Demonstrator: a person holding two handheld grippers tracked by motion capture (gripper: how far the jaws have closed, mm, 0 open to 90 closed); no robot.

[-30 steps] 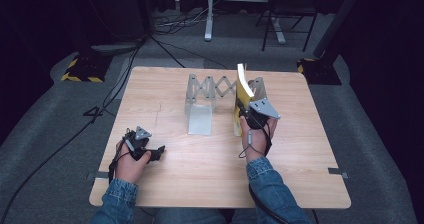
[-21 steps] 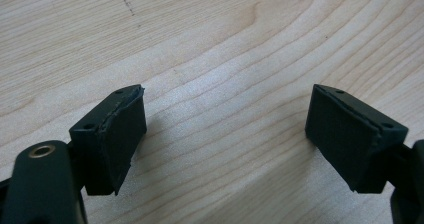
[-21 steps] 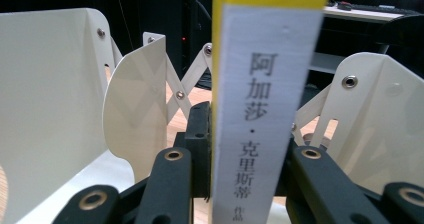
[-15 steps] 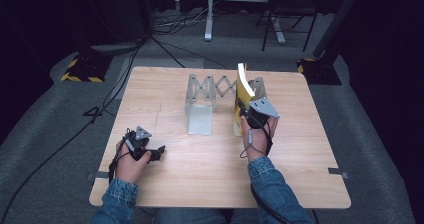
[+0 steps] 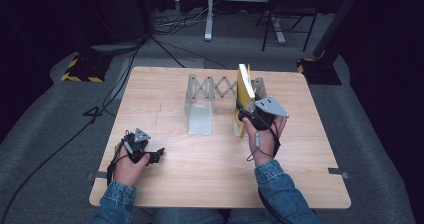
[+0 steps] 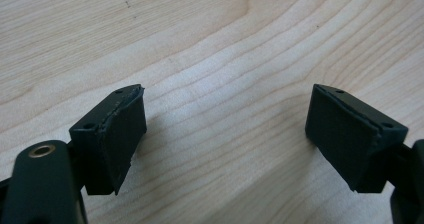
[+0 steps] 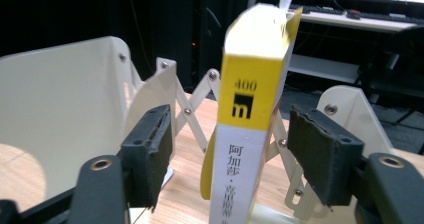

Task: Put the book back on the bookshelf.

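A yellow and white book (image 5: 244, 84) stands upright on its edge in a pale metal accordion book rack (image 5: 200, 118) at the back middle of the wooden table (image 5: 200, 184). My right gripper (image 5: 243, 116) is at the book's near edge. In the right gripper view the book's spine (image 7: 255, 99) rises between the two pads (image 7: 152, 149) with a gap on each side, so this gripper (image 7: 235, 149) is open. The rack's left panel (image 7: 60, 94) stands beside it. My left gripper (image 5: 151, 155) rests at the table's front left, open (image 6: 225, 124) over bare wood.
The rack's scissor links (image 5: 212, 89) span the space between its two end plates. Beyond the table's far edge are cables (image 5: 165, 29), desk legs (image 5: 207, 14) and a yellow-black striped block (image 5: 80, 69) on the floor.
The book's top, which curved over to the right before, now looks straight and upright. Both hands stay about where they were.
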